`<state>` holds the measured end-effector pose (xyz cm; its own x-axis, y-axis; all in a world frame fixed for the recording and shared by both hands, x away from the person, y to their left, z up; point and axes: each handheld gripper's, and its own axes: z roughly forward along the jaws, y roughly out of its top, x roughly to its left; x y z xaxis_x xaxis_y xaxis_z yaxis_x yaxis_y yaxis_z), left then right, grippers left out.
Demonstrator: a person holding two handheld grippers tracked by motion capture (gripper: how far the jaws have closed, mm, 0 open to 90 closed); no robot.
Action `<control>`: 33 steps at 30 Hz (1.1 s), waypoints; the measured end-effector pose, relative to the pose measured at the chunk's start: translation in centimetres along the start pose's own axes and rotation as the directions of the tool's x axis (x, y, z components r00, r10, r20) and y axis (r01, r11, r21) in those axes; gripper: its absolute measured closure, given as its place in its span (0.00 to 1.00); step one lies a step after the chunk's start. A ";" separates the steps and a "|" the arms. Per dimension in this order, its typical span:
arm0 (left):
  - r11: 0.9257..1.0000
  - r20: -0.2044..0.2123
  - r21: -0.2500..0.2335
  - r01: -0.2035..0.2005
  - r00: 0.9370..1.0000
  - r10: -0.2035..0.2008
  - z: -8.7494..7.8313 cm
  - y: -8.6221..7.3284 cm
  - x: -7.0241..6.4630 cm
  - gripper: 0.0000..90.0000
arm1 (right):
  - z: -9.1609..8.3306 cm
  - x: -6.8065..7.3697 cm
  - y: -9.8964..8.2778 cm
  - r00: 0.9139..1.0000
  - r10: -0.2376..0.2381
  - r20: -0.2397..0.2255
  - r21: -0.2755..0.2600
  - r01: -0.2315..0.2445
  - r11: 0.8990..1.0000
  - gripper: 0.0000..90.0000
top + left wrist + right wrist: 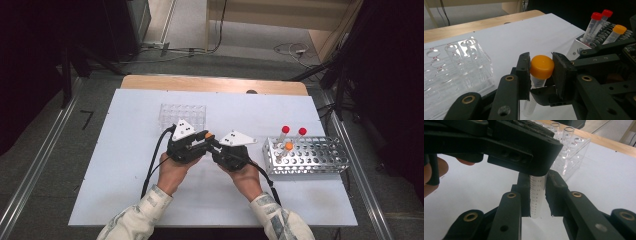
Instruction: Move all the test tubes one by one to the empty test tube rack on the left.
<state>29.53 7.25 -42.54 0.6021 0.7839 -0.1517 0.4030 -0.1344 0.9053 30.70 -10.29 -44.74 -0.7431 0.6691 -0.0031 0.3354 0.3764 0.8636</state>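
Between both hand-held grippers, a clenched orange-capped tube, long axis upright, cap uppermost.

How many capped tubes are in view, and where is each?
4. Two red-capped tubes and an orange-capped one stand in the metal rack; another orange-capped tube is held between both grippers. More may be hidden.

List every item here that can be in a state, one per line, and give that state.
Left gripper: shut on the tube's orange cap.
Right gripper: shut on the tube's clear body.
Held tube: capped, upright, gripped by both grippers.
Clear rack: empty.
Metal rack: holds three capped tubes.
Three capped tubes: standing tilted, two red caps, one orange.
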 end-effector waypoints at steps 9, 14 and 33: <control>1.000 -0.008 -0.013 0.011 1.000 -0.012 -0.1 0.2 0.3 0.78 | -0.3 -0.1 0.0 1.000 0.012 -0.014 0.000 -0.012 1.000 0.68; 0.998 -0.032 -0.035 0.053 0.998 -0.055 -0.7 0.8 1.4 0.78 | -1.8 -0.5 -0.3 0.999 0.015 -0.037 -0.012 -0.015 1.000 0.55; 0.981 -0.191 -0.131 0.145 0.967 -0.169 -2.5 5.4 7.6 0.78 | -6.3 -2.4 -2.5 0.998 0.050 -0.028 -0.026 -0.050 0.998 0.46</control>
<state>34.55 13.95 -37.79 0.3824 0.8965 -0.2238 0.3924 0.0617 0.9177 27.96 -16.88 -43.74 -0.7415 0.6687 0.0541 0.3571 0.3252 0.8757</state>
